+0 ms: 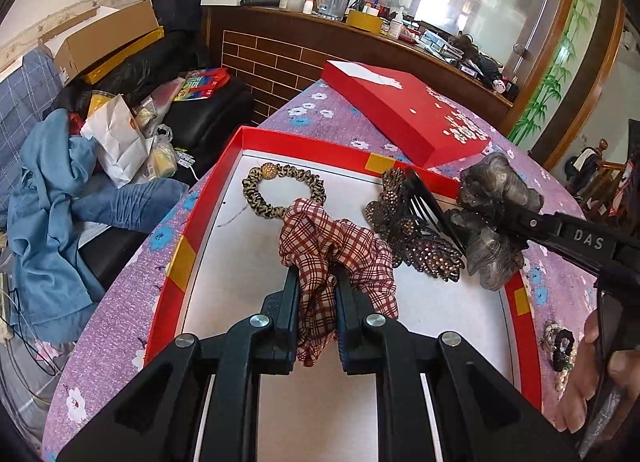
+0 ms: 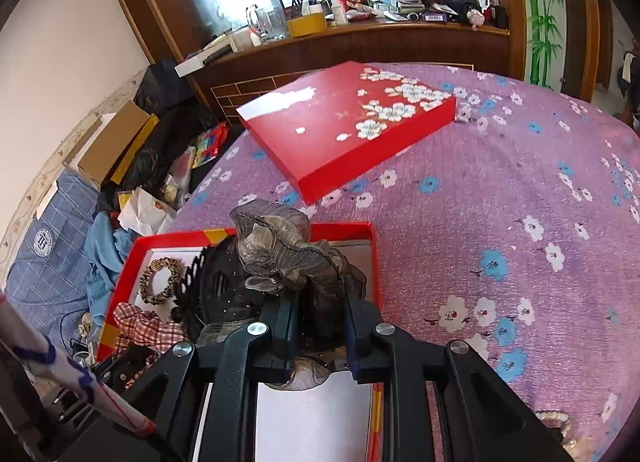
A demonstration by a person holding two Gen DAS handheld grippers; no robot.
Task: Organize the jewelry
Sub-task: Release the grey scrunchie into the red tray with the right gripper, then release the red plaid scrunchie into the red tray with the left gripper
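Jewelry and hair pieces lie in an open red box (image 1: 188,246) with a white floor, which sits on a round table under a purple flowered cloth (image 2: 500,198). At the far end of the box rests a leopard-print hair tie (image 1: 282,192) with a gold bead. Just beside it, nearer the middle, a red-and-white plaid scrunchie (image 1: 340,246) is pinched between the closed-in fingers of the left gripper (image 1: 316,286), its fabric bunched above the tips and trailing down between them over the box floor. To its right lies a dark rhinestone butterfly clip (image 1: 412,238) with a black comb (image 1: 430,204) standing against it.

The right gripper (image 2: 318,302) reaches in over the box's right edge and clasps a grey-bronze ruffled hair bow (image 2: 280,250); the bow fills the gap between its fingers and spills above and below them. Whether the pads press hard on it or merely frame it cannot be told for certain, though the bow hangs off the box floor in the left wrist view.

Beyond the box, the red lid (image 2: 344,126) with white blossoms lies flat on the cloth. A small beaded piece (image 1: 562,346) sits on the cloth outside the box, near the person's hand (image 1: 588,374).
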